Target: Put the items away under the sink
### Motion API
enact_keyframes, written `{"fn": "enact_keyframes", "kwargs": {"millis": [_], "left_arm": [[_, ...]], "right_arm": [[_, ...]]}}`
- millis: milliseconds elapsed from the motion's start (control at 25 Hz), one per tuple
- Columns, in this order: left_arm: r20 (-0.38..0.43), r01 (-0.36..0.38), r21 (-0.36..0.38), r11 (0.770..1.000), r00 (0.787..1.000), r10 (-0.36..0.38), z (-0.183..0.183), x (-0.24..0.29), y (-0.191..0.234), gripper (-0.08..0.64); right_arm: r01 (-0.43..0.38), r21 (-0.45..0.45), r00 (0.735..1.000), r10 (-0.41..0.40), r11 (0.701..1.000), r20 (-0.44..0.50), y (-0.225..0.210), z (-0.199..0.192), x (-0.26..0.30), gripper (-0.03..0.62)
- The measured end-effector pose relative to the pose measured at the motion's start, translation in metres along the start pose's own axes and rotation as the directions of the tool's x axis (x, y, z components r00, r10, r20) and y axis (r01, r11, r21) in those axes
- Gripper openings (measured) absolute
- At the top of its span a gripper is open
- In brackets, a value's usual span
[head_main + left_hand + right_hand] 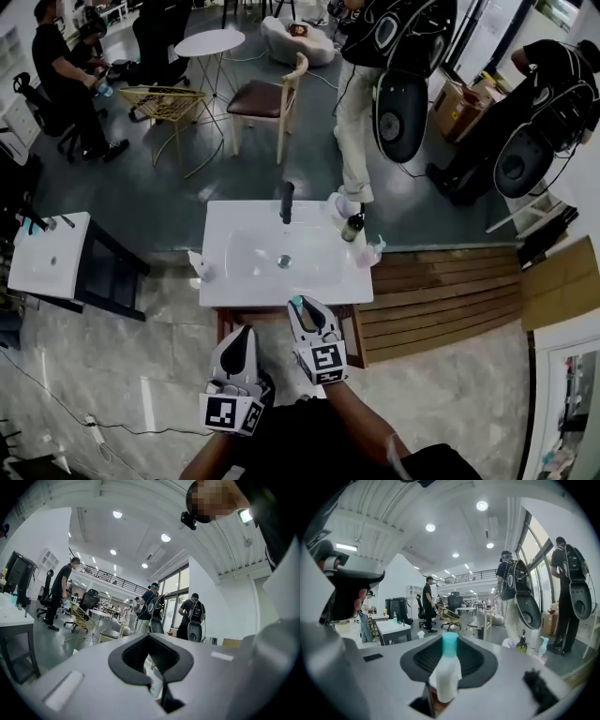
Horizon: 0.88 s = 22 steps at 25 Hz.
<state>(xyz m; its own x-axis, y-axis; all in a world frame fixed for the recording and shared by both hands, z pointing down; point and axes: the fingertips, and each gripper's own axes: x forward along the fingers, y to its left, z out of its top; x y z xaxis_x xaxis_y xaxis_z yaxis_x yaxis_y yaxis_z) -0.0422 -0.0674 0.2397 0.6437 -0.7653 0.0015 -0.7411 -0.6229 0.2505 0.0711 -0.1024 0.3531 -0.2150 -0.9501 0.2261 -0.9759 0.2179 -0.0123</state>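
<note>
The white sink basin [234,281] sits on a brown cabinet [356,336] just ahead of me. My right gripper [302,306] is at the basin's near rim, shut on a small white bottle with a teal cap [448,670], which stands upright between the jaws. On the basin's right side stand a dark bottle [353,226] [522,642] and a teal-topped pump bottle [376,249] [543,647]. A small white item [197,265] lies at the left rim. My left gripper [246,332] [151,657] hangs lower left of the basin, tips together, holding nothing.
A black faucet [287,202] rises at the back of the basin. Wooden decking [441,295] runs to the right. A second white sink table [47,253] is at the left. People with back-mounted gear [398,75], a chair [267,98] and a round table [210,43] stand beyond.
</note>
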Motion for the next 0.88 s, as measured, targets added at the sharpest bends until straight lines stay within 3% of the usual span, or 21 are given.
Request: {"fn": "enact_keyframes", "kwargs": {"millis": [880], "left_arm": [[-0.017, -0.035, -0.011, 0.999, 0.999, 0.035, -0.046, -0.091, -0.128, 0.005]], "right_arm": [[-0.03, 0.002, 0.999, 0.03, 1.0, 0.035, -0.013, -0.027, -0.164, 0.104]]}}
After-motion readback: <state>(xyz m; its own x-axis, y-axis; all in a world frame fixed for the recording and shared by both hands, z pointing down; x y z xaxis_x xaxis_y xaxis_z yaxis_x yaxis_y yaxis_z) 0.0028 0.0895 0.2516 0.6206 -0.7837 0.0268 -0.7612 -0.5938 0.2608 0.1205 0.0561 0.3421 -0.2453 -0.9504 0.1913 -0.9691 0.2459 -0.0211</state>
